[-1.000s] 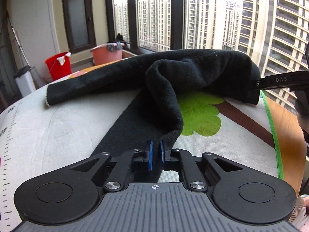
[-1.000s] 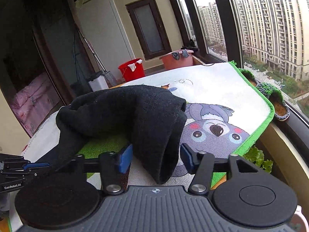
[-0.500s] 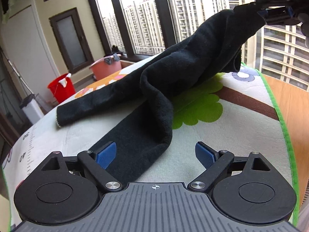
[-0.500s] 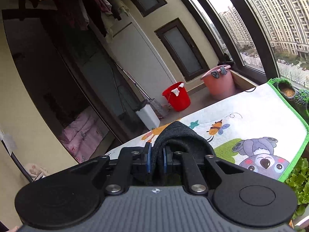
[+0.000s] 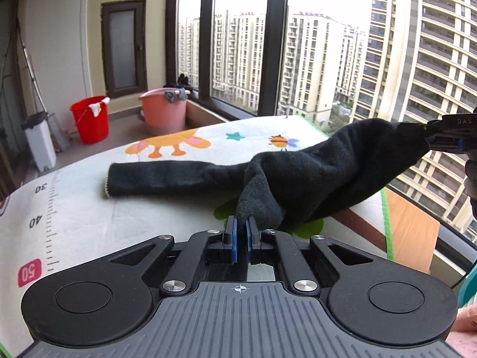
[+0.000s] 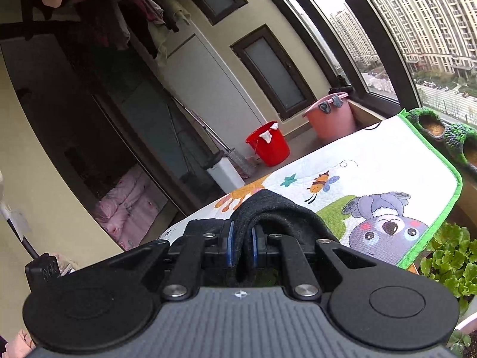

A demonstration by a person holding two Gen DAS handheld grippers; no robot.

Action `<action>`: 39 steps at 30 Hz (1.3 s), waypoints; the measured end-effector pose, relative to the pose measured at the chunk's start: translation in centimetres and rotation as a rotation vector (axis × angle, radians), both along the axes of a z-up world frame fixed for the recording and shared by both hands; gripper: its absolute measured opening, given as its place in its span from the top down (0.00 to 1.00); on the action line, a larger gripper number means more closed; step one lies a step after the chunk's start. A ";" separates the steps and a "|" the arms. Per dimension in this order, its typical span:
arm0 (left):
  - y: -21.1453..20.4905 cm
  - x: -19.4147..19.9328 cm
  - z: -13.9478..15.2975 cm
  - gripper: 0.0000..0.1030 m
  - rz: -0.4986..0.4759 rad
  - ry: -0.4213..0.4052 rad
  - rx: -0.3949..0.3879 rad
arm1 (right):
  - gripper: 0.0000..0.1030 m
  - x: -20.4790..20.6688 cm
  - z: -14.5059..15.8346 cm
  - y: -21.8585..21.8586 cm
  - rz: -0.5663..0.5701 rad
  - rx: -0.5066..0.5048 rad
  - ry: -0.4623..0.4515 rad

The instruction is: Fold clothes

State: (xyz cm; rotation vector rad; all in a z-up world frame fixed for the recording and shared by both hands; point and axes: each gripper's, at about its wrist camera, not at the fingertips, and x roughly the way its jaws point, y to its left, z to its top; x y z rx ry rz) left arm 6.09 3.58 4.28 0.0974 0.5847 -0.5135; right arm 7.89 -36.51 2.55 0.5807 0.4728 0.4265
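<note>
A black fleece garment (image 5: 298,176) lies partly on the printed play mat (image 5: 89,214), one long end stretched out to the left. My left gripper (image 5: 241,229) is shut on a fold of it near the mat's front. My right gripper (image 6: 241,246) is shut on another fold of the black garment (image 6: 277,208). In the left wrist view the right gripper (image 5: 441,140) holds that end raised off the mat at the far right.
A red bucket (image 5: 89,122) and a pink tub (image 5: 164,113) stand on the floor behind the mat. A white bin (image 5: 40,143) stands at the left. Windows run along the back and right. Green plants (image 6: 447,256) sit beyond the mat's right edge.
My left gripper was open half a second ago and has shut on a fold of the garment. My right gripper stays shut on its end and holds it lifted.
</note>
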 end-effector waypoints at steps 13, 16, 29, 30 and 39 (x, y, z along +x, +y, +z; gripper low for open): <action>8.7 -3.1 4.7 0.57 0.247 -0.116 -0.088 | 0.54 -5.2 -2.3 1.4 0.166 0.005 0.127; 8.8 -1.7 3.5 0.48 0.239 -0.061 -0.108 | 0.36 -4.8 -1.5 -1.3 0.066 0.069 0.103; 3.0 3.9 -4.7 0.09 0.053 0.125 -0.109 | 0.51 8.6 -9.5 -1.2 0.010 0.273 0.495; 3.1 4.6 -5.0 0.09 0.062 0.135 -0.117 | 0.69 10.2 -9.0 -0.6 0.010 0.219 0.480; 5.1 8.9 -6.5 0.09 0.197 0.196 -0.172 | 0.91 19.9 -0.5 4.7 -0.010 -0.292 0.087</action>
